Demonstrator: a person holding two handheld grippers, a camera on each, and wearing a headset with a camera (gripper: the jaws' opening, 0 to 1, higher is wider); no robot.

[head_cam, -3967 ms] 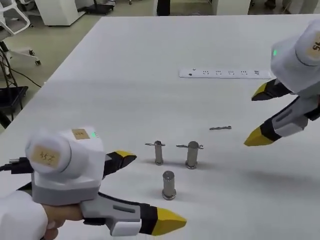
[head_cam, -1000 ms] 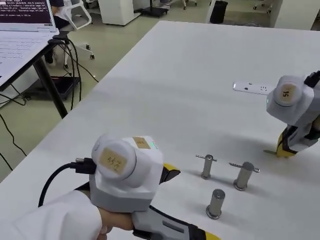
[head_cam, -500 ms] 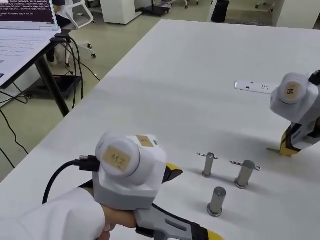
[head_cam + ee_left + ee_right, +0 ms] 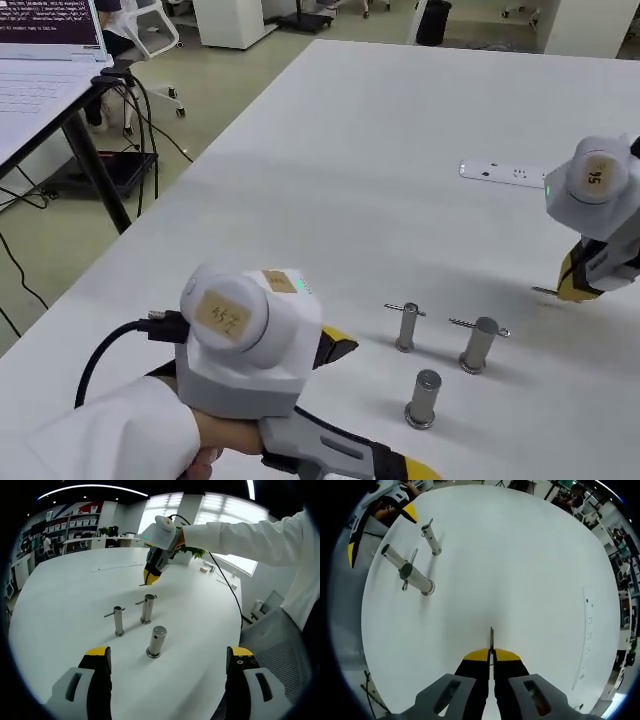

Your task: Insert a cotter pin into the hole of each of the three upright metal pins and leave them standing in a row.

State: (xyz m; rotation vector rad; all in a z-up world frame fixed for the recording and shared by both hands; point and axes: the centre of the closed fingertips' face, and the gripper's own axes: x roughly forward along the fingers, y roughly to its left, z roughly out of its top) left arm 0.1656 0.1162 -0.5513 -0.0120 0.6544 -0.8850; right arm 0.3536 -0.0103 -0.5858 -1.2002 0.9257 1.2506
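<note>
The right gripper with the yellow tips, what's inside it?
A thin cotter pin is pinched between the shut jaws of the right gripper. One end pokes out in front; the rest is covered by the jaws.

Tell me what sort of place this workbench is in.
Probably a lab or open office: a big white table with a power strip on it, a laptop on a side stand with trailing cables, and an office chair behind.

Your upright pins [image 4: 423, 398] look like smooth satin metal to me, the cotter pin [image 4: 491, 637] like thin bright wire. Tabletop [image 4: 330, 170] is smooth matt white, and your left gripper [image 4: 168, 652] and right gripper [image 4: 491, 655] are matt plastic, yellow-tipped
</note>
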